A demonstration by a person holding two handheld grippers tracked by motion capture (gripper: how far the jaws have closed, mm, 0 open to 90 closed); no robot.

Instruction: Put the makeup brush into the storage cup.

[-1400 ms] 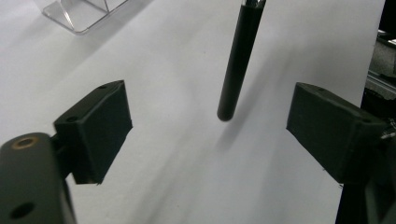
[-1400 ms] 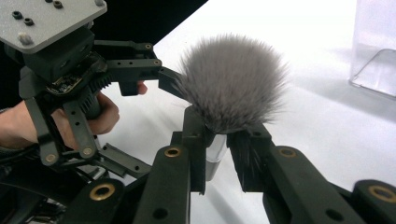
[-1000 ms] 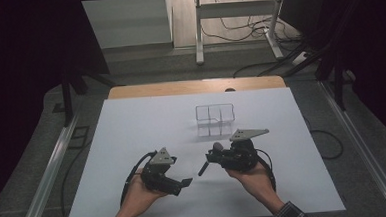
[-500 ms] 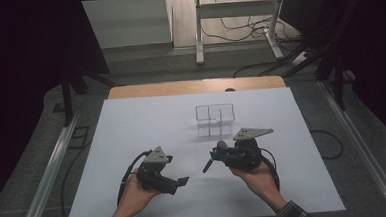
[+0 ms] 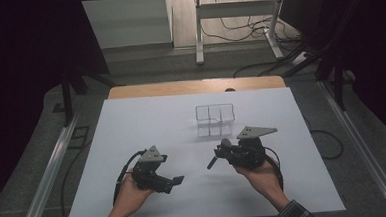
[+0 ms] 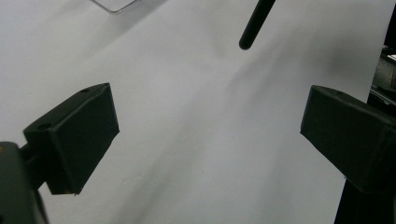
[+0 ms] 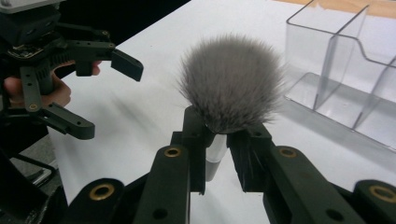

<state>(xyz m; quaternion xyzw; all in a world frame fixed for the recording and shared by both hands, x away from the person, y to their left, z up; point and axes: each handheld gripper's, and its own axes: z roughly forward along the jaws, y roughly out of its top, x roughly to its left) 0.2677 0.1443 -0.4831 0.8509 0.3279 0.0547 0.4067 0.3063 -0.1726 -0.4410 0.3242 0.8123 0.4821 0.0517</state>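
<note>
Left gripper (image 5: 172,182) has drawn nearer; right gripper (image 7: 217,135) clamps unlabelled brush (image 7: 231,84)

The table (image 5: 132,141) fills the middle of the high view, its top covered by a white sheet that runs from the lower left corner of the frame area up to a strip of bare wood along the far edge, in the upper middle. 1 thing rests directly on the sheet: a clear plastic organiser (image 5: 215,120), standing upright a little right of centre and above the middle of the frame, with thin inner walls splitting it into compartments. In the right gripper view the organiser (image 7: 345,70) sits at the upper right, its base flat on the white surface (image 7: 140,140), casting a soft shadow toward the lower right.
</note>
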